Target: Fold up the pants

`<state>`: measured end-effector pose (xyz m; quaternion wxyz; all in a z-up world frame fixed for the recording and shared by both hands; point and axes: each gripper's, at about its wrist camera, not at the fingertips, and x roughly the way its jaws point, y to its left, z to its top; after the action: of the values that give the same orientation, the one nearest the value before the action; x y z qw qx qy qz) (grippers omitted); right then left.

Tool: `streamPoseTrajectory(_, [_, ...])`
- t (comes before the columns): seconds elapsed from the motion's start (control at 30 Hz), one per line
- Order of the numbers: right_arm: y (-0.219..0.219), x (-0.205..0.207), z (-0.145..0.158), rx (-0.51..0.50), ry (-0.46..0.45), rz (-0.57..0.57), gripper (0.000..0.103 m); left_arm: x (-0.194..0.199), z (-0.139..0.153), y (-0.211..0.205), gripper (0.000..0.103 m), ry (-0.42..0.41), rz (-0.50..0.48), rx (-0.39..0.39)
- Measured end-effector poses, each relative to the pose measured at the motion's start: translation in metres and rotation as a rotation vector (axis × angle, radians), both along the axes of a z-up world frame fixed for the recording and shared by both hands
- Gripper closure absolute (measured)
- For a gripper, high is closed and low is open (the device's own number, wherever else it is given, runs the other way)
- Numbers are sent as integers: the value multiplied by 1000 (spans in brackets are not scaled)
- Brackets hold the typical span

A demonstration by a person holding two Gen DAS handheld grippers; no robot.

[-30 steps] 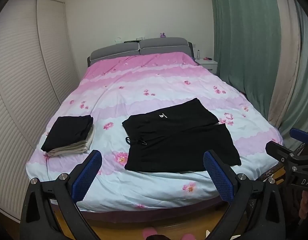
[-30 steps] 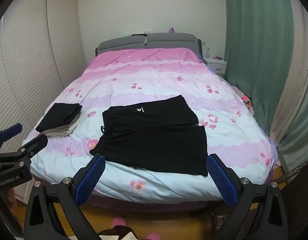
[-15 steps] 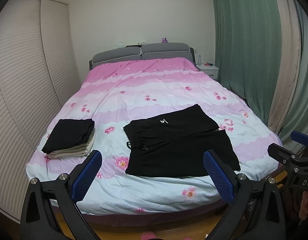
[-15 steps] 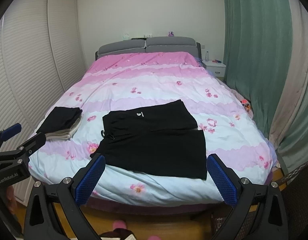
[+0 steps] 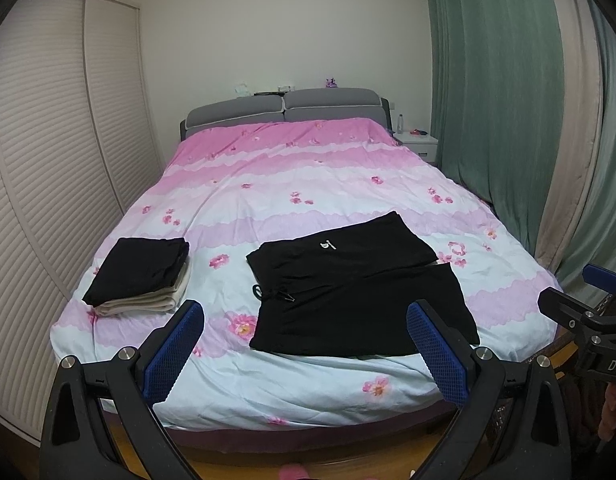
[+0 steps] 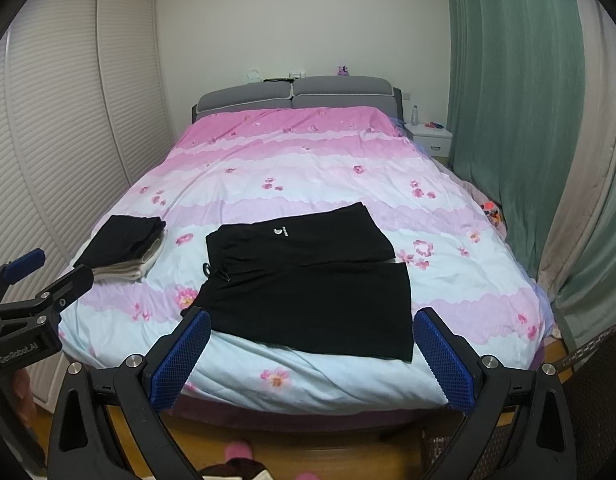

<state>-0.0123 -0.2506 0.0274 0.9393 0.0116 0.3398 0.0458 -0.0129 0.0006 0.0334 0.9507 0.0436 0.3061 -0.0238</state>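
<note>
Black shorts (image 5: pixel 356 292) lie flat on the near part of the pink and blue floral bed (image 5: pixel 300 184), waistband to the left with a drawstring, both legs to the right. They also show in the right wrist view (image 6: pixel 308 280). My left gripper (image 5: pixel 304 344) is open and empty, held off the foot of the bed. My right gripper (image 6: pixel 312 352) is open and empty, also short of the bed edge. Each gripper shows at the other view's side, the right one (image 5: pixel 584 304) and the left one (image 6: pixel 36 280).
A stack of folded clothes, black on beige (image 5: pixel 140 276), sits on the bed's left side, also in the right wrist view (image 6: pixel 124 248). White slatted wardrobe doors (image 5: pixel 48 160) stand left, green curtains (image 5: pixel 488 100) right, a nightstand (image 5: pixel 418 144) by the grey headboard.
Both grippers have tilted up or drawn back slightly; the bed and shorts sit lower and a little farther in both views. Nothing on the bed has moved.
</note>
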Motion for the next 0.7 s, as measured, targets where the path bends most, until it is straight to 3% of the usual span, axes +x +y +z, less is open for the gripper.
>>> streamPoseTrajectory(0.7, [0, -2, 1, 3, -2, -1, 1, -1, 2, 4, 0, -15, 16, -1])
